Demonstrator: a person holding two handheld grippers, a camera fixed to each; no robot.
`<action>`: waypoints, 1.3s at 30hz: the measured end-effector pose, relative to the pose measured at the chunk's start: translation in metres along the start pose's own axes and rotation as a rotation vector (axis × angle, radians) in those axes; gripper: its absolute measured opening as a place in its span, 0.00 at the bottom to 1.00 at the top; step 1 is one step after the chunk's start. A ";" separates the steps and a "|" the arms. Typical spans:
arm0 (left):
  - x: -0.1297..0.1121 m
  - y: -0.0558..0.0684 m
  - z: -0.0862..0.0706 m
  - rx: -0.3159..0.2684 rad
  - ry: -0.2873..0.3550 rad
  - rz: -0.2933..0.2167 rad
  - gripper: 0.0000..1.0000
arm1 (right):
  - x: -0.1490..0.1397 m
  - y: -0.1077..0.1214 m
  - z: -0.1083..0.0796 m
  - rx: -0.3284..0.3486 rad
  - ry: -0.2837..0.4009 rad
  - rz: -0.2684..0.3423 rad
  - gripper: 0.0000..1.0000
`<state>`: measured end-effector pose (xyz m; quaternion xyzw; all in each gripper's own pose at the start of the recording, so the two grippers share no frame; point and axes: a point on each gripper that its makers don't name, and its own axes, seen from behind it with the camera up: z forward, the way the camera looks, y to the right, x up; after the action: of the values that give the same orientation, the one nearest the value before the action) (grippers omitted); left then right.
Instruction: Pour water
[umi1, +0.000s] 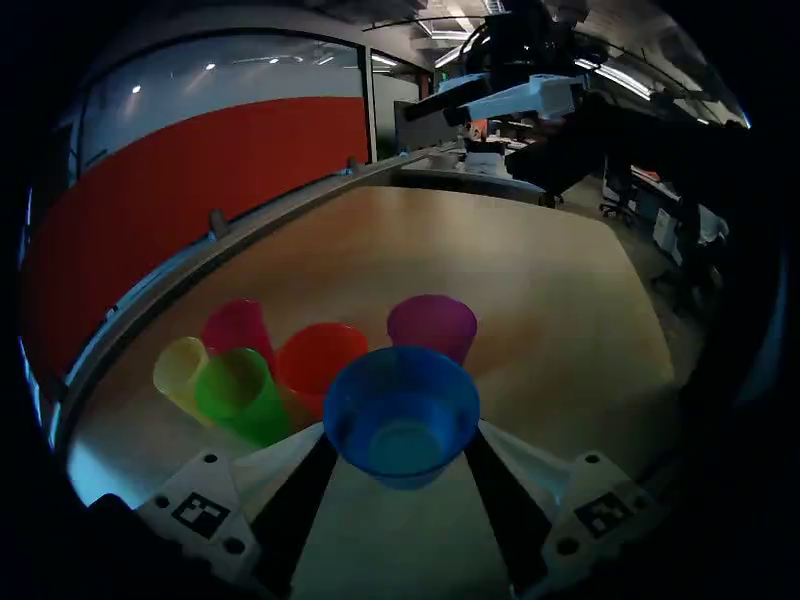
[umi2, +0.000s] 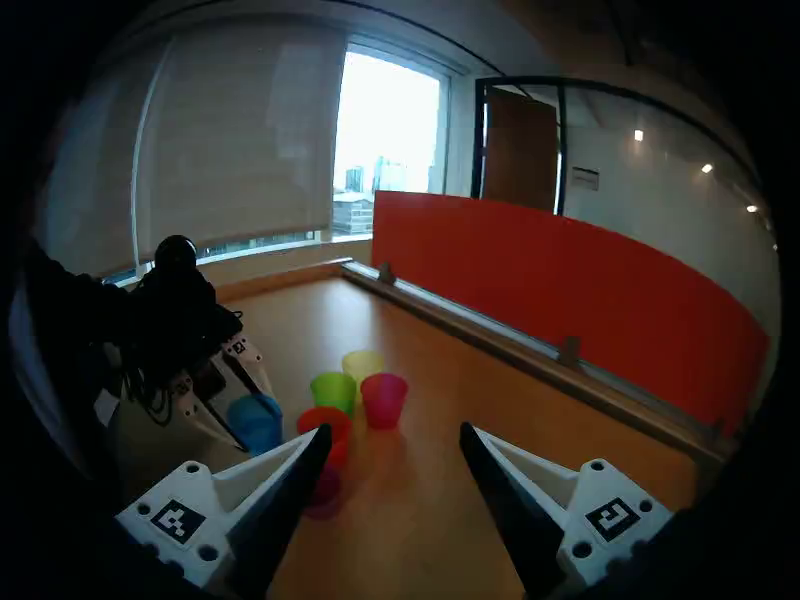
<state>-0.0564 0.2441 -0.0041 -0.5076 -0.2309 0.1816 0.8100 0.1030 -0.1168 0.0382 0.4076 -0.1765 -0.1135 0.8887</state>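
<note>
Over a wooden table (umi1: 540, 260), the left gripper (umi1: 402, 432) clamps the blue cup (umi1: 400, 405), just beside the red cup (umi1: 318, 360). The blue cup looks like thin, light plastic with a little water, so hold it gently at mid-wall. The right gripper (umi2: 395, 430) has its jaws wide and empty.

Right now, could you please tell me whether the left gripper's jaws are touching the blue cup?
Touching. In the left gripper view, the left gripper's jaws press both sides of the blue cup.

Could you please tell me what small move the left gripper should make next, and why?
Probably ease the blue cup, clamped in the left gripper and seemingly holding water, forward over the purple cup straight ahead; its open mouth faces up.
</note>
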 end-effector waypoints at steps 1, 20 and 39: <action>0.001 -0.001 -0.002 0.005 0.002 0.000 0.83 | 0.001 0.000 0.001 0.000 -0.001 -0.001 0.99; 0.027 -0.019 -0.037 0.093 0.094 -0.025 0.83 | 0.009 -0.009 0.020 0.032 -0.001 -0.011 0.99; 0.058 -0.038 -0.074 0.177 0.197 -0.033 0.83 | 0.013 -0.013 0.038 0.054 0.001 -0.019 0.99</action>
<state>0.0352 0.2044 0.0139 -0.4459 -0.1416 0.1372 0.8731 0.0984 -0.1554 0.0541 0.4331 -0.1751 -0.1168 0.8764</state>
